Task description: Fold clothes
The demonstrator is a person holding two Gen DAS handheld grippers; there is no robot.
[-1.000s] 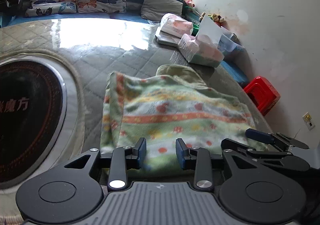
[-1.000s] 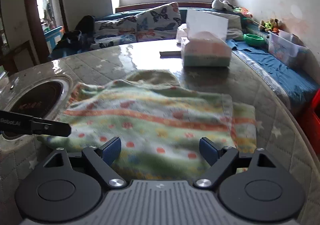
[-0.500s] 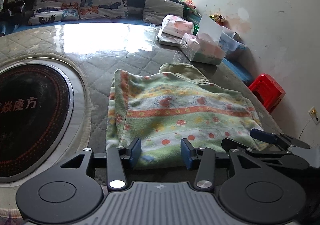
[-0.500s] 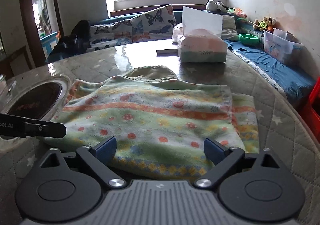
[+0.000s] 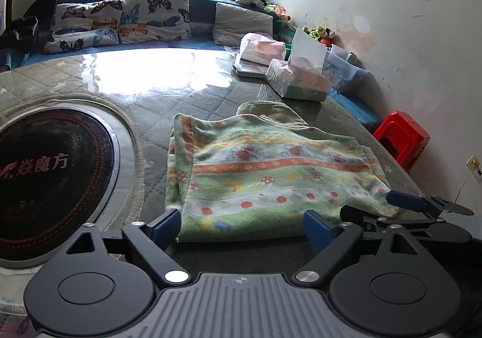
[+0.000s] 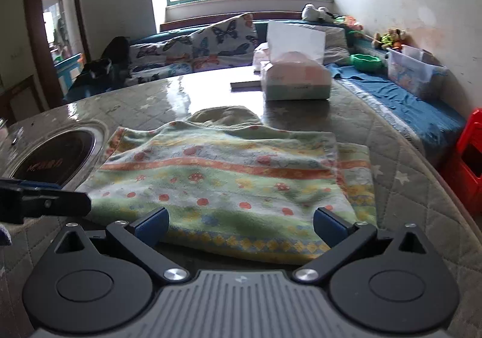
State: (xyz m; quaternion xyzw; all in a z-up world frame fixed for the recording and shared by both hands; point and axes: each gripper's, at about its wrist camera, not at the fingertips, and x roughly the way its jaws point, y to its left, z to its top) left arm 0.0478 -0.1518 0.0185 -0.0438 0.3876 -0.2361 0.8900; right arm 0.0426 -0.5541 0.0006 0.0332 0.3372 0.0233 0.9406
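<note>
Here, lay folded on the quilted table [image 5: 186, 91], a patterned green garment [image 5: 271, 175] with orange stripes and red dots, its near hem just ahead of both claws; seen beneath its far edge, a plain olive layer [image 5: 268, 110]; stood well beyond it, a tissue box [image 5: 301, 82], and off to the left, a dark round hob [image 5: 51, 175]. Held low at the near hem, the left gripper [image 5: 242, 228], spread wide and clasping nothing, the hem's left corner just beside its left pad; likewise spread wide and empty, the right gripper [image 6: 241, 225], facing the hem's middle; whether either pad touched cloth, impossible to tell. Poked in at left of the right view, the other claw's tip.
</note>
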